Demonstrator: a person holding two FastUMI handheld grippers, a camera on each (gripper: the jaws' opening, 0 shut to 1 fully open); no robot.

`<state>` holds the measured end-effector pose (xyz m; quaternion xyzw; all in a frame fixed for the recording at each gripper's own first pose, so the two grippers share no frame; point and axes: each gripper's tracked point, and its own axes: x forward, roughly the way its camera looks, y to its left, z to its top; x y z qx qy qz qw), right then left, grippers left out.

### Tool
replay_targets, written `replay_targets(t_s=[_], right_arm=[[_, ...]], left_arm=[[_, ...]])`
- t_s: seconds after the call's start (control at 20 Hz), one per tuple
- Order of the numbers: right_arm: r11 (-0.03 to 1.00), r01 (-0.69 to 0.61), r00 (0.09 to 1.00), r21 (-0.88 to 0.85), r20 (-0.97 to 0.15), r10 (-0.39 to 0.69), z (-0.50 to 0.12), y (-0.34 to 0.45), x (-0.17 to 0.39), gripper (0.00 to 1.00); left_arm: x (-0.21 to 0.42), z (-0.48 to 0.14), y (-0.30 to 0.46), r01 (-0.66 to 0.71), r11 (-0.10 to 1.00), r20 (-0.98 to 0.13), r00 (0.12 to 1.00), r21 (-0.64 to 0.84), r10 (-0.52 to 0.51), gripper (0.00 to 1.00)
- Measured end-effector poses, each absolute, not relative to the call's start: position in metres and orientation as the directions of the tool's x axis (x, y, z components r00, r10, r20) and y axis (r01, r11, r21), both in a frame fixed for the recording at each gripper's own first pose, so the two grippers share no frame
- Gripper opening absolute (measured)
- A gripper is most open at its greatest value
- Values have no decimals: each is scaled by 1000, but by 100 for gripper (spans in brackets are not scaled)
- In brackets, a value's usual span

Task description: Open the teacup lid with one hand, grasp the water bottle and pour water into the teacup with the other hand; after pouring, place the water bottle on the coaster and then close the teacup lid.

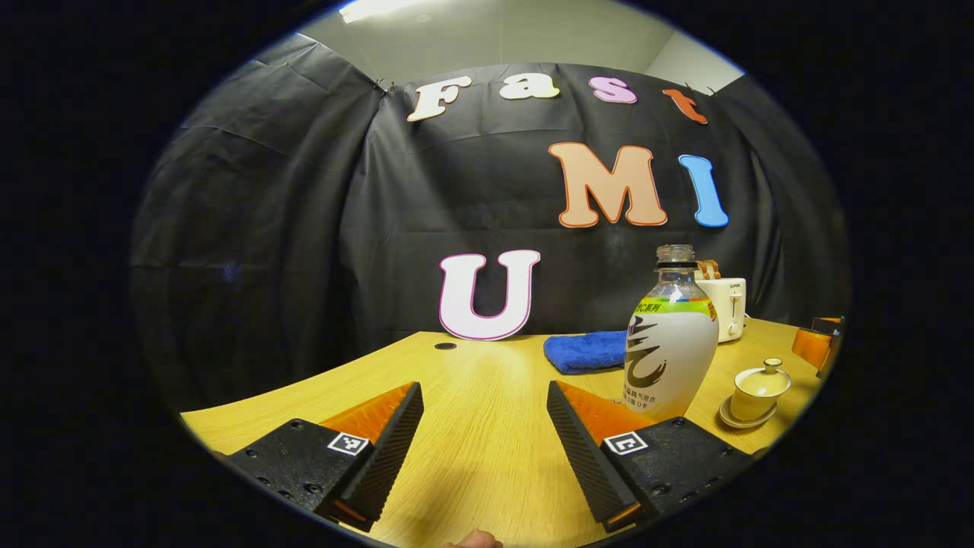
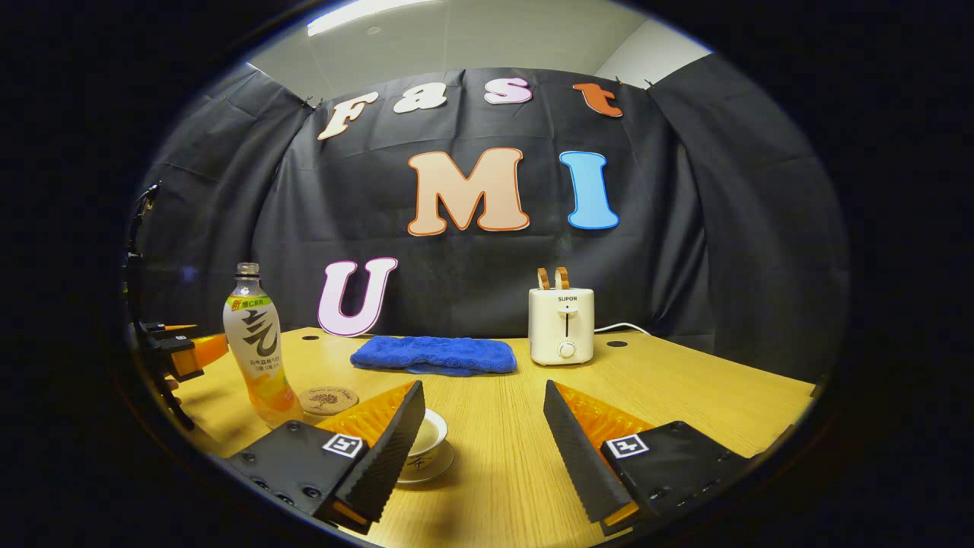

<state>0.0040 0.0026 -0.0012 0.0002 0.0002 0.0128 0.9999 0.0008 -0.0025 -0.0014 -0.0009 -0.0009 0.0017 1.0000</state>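
The water bottle point(image 1: 670, 335) stands upright on the wooden table point(image 1: 487, 457), its neck without a cap, just beyond my left gripper's right finger. My left gripper point(image 1: 483, 396) is open and holds nothing. The white teacup point(image 1: 757, 392) sits on its saucer with the lid on, right of the bottle. In the right gripper view the bottle point(image 2: 255, 350) stands at the left, with the round coaster point(image 2: 327, 399) beside its base. My right gripper point(image 2: 482, 392) is open over the table. Its left finger hides part of the teacup point(image 2: 428, 440).
A folded blue cloth point(image 2: 434, 355) lies at the back of the table, and a white toaster point(image 2: 561, 326) with its cord stands to its right. The same cloth point(image 1: 586, 350) and toaster point(image 1: 727, 304) lie behind the bottle in the left gripper view.
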Motion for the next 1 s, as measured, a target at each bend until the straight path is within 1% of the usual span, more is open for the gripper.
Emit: replay_targets(t_s=[0.05,0.35,0.4,0.55,0.7,0.75,0.8,1.0], right_arm=[[1000,-29,1000,0,0,29,-1,2,4,99],[999,-41,999,-1,-4,41,-2,5,6,99],[999,-49,999,-4,-11,49,-4,6,6,97],[996,-84,996,-21,-24,84,-2,19,10,97],[992,-119,993,-31,-22,118,3,34,12,99],[990,-135,991,-29,-30,134,1,39,14,100],[988,-150,988,-28,-37,149,0,45,15,97],[982,-183,980,-41,-83,179,-10,59,21,99]], left_arm=[[1,-2,-3,-3,1000,2,1000,-2,3,96],[1,-2,-3,-4,1000,2,1000,-3,4,95],[1,-2,-3,-4,1000,2,1000,-2,4,95],[1,-2,-3,-4,1000,2,1000,-3,4,95],[1,-3,-3,-4,1000,2,1000,-3,4,95],[1,-2,-4,-4,1000,2,1000,-3,4,95],[2,-3,-4,-5,1000,2,1000,-3,5,96],[1,-3,-4,-5,1000,2,1000,-3,5,96]])
